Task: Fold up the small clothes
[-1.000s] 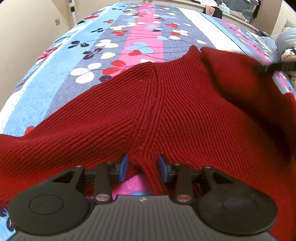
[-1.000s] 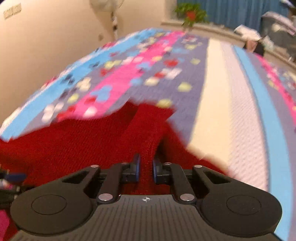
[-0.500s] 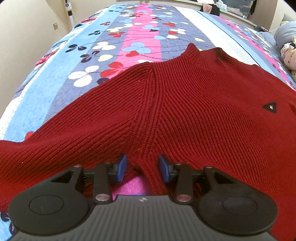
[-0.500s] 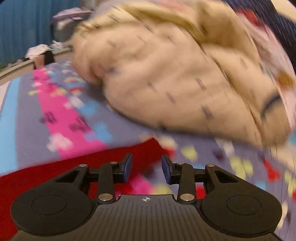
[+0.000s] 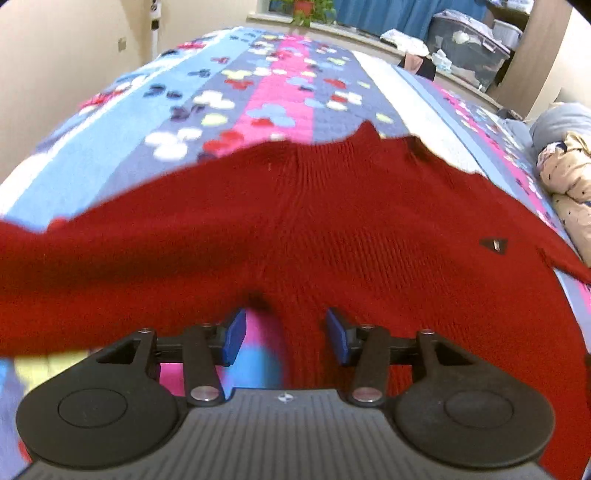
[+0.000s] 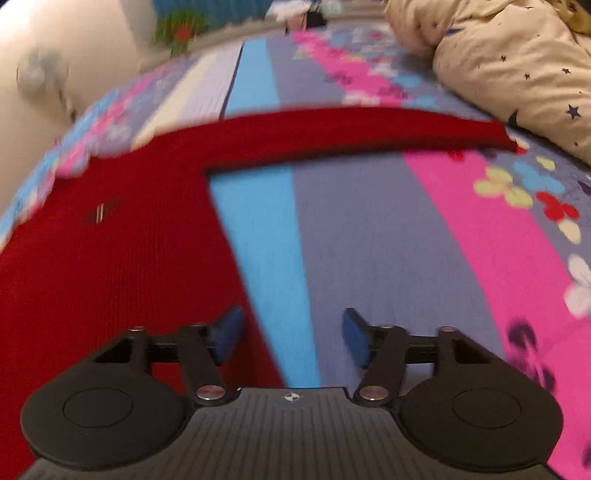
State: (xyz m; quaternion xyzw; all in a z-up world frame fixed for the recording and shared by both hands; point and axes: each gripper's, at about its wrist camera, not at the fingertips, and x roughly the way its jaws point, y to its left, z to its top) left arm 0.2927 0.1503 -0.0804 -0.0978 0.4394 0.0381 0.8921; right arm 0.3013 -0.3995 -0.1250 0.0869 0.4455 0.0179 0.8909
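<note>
A dark red knit sweater (image 5: 332, 229) lies spread on the striped flower quilt (image 5: 280, 92), a small dark label (image 5: 493, 244) on its chest. My left gripper (image 5: 286, 334) hovers at its near edge with jaws opening. A strip of the red knit and bare quilt lie between the blue pads, which do not press on it. In the right wrist view the sweater (image 6: 110, 240) fills the left, and one sleeve (image 6: 369, 129) stretches out to the right. My right gripper (image 6: 291, 334) is low over the quilt (image 6: 369, 240) beside the sweater's side edge, its jaws opening with no cloth between them.
A heap of cream star-print fabric (image 6: 517, 74) lies on the bed to the right, also seen in the left wrist view (image 5: 569, 184). Grey storage bins (image 5: 469, 48) and a potted plant (image 5: 303, 11) stand beyond the bed's far end. A wall runs along the left.
My right gripper let go of the red cloth it pinched, swung away to the right and came down beside the sweater's edge. The left gripper's jaws widened and it drew back a little.
</note>
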